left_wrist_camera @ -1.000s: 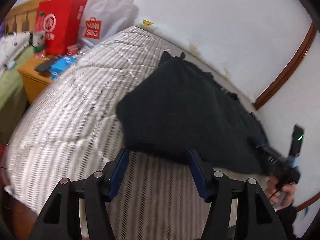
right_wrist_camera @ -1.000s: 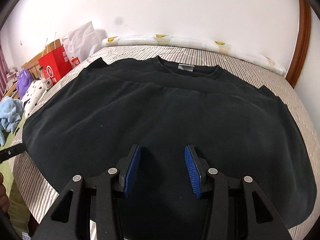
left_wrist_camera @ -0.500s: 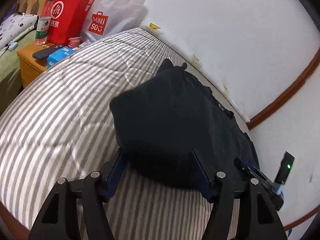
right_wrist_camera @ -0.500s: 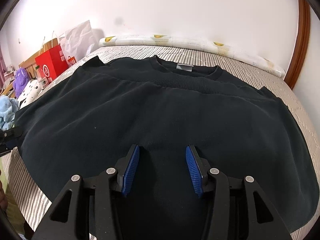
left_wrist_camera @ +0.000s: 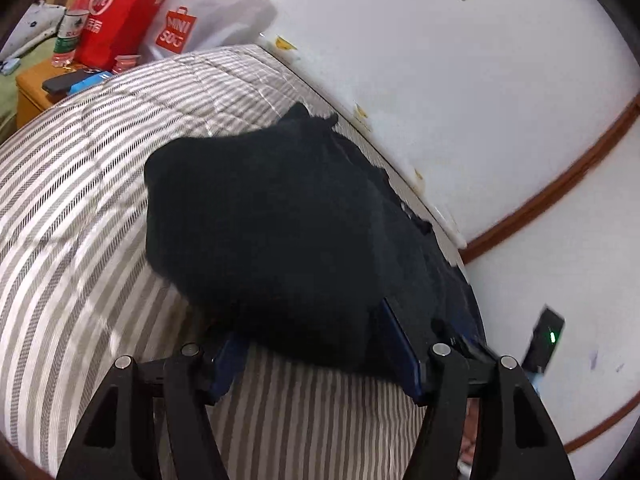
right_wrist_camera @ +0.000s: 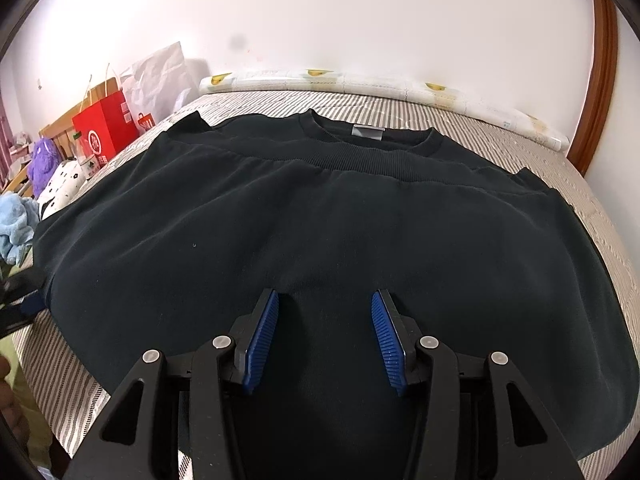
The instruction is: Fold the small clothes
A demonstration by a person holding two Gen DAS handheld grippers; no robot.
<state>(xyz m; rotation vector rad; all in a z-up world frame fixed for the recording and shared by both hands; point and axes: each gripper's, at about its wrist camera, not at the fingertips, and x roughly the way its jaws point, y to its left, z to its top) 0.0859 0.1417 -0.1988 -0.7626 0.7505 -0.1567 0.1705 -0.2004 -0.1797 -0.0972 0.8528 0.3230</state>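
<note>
The black knit sweatshirt (right_wrist_camera: pixel 320 220) lies spread over the grey-and-white striped mattress (left_wrist_camera: pixel 80 200) of the bed, neck toward the wall edge and its lower part doubled up to just under the collar, so a first fold looks done. The right claw (right_wrist_camera: pixel 322 334) hangs over the near edge of the cloth with its blue ribbed pads (right_wrist_camera: pixel 262 334) standing apart and nothing pinched between them, probably waiting for the other side. The left claw (left_wrist_camera: pixel 316 354) is at the garment's left edge, its jaws moderately wide with the bulging dark cloth between them; whether the pads press it cannot be told, so it seems to be taking hold for a sideways fold. Against a second ago, the left view has rolled and crept closer, the cloth now filling the jaws; the right view hardly changed.
</note>
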